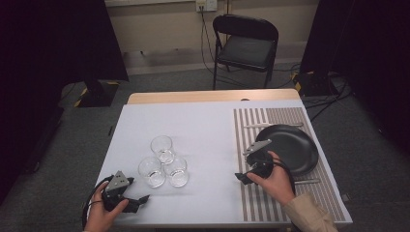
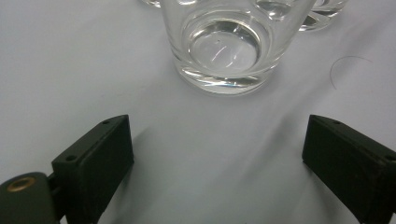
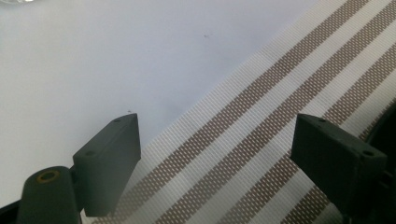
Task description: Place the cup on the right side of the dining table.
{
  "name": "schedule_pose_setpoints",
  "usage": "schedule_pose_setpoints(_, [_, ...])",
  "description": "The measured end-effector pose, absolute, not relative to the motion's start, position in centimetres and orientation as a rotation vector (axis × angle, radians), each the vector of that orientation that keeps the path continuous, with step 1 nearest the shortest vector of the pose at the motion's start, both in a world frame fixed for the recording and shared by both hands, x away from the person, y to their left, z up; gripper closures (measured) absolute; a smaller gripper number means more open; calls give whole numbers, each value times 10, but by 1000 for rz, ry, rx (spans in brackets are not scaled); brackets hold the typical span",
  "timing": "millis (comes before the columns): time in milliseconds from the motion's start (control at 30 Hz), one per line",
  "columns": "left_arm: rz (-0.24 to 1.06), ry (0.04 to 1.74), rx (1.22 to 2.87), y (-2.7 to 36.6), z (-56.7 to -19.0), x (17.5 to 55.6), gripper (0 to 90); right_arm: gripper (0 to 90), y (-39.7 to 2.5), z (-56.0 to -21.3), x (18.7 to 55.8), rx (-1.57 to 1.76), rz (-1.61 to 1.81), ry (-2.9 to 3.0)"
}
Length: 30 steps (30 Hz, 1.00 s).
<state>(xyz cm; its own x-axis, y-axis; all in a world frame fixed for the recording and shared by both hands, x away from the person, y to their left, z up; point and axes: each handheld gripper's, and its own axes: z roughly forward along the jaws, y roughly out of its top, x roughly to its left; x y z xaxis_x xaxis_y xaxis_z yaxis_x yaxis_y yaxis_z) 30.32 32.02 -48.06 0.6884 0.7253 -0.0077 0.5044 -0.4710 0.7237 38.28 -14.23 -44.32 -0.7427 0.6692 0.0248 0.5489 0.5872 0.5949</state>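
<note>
**Both grippers wide, glasses untouched, table set in a dark room**

Your left gripper (image 1: 138, 200) sits low at the near left of the table (image 1: 203, 128), jaws spread wide with nothing between them. In the left gripper view (image 2: 217, 154) the nearest glass (image 2: 229, 44) stands upright just ahead of the jaws, clear and empty, not touching either one. From the high view that is the near-left glass (image 1: 151, 171) of a cluster of three: a second glass (image 1: 176, 171) right beside it, touching or nearly so, and a third glass (image 1: 162, 149) just behind the pair. All three upright on the pale cloth.

Your right gripper (image 1: 244, 178) hovers over the left edge of the striped placemat (image 1: 251, 203), jaws also spread, pinching nothing. Right gripper view (image 3: 217, 163) shows the brown-and-white stripes under the jaws and the plain white cloth (image 3: 116, 60) beyond the mat's edge.

Surface: white cloth covers most of the table, with a strip of bare wood (image 1: 193, 97) at the far edge. The placemat lies on the right side and carries a black plate (image 1: 297, 145). A piece of cutlery (image 1: 258, 125) lies on the mat past the plate, another piece (image 1: 307, 181) near your right hand; cannot tell what kind.

Room: grey carpet (image 1: 72, 159), black folding chair (image 1: 246, 46) beyond the table against a beige wall (image 1: 159, 24), wall socket (image 1: 205, 5) with a cable dropping from it, dark curtains (image 1: 53, 43) on both sides, cables (image 1: 329, 89) on the floor at right.
</note>
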Motion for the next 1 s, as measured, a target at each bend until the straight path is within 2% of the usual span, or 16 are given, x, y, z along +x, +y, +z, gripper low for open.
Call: schedule_pose_setpoints(1000, [392, 939, 2173, 320, -481, 303, 80, 156, -109, -425, 392, 942, 850, 2713])
